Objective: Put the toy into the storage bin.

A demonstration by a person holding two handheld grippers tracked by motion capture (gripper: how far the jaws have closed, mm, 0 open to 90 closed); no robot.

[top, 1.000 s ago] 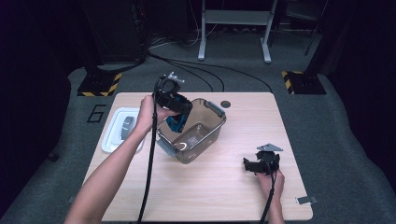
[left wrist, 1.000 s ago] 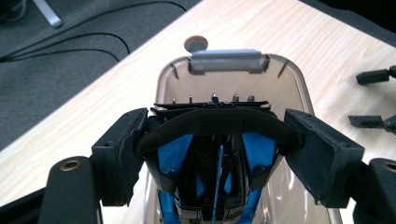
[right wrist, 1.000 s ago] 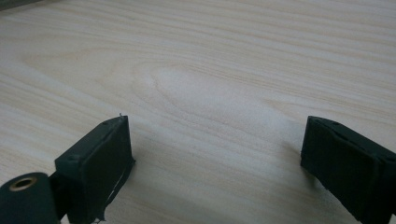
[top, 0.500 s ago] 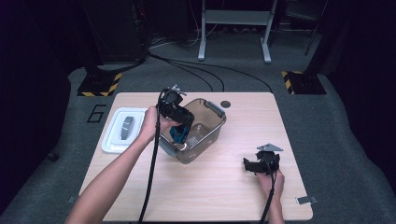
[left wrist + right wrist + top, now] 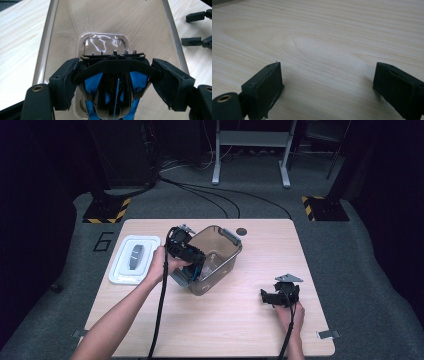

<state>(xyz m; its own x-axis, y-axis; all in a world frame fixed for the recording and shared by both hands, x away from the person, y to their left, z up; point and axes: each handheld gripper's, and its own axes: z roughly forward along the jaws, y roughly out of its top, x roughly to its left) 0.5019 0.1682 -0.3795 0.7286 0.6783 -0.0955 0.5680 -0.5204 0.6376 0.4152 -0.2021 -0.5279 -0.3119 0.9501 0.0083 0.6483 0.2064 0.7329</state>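
A clear, brownish plastic bin (image 5: pixel 222 254) stands tilted at the middle of the wooden table (image 5: pixel 240 330). My left gripper (image 5: pixel 192 261) reaches down into it from its left rim. In the left gripper view the bin's walls (image 5: pixel 48 37) run away ahead, and the gripper (image 5: pixel 116 72) is shut on a glossy black and blue object (image 5: pixel 112 102), one pad pressed to each side. The object hangs above the bin's floor. My right gripper (image 5: pixel 267 297) rests on the table at the right, open, with bare wood between its jaws (image 5: pixel 329 82).
A white lid (image 5: pixel 134 259) with a grey handle lies flat near the table's left edge. A small dark round disc (image 5: pixel 241 231) sits by the far edge behind the bin. The right gripper's jaws (image 5: pixel 197 27) lie beyond the bin's right wall in the left gripper view.
My left gripper has gone down and toward the near side, carrying the black and blue object from above the bin's rim into the bin. The right gripper has stayed put.
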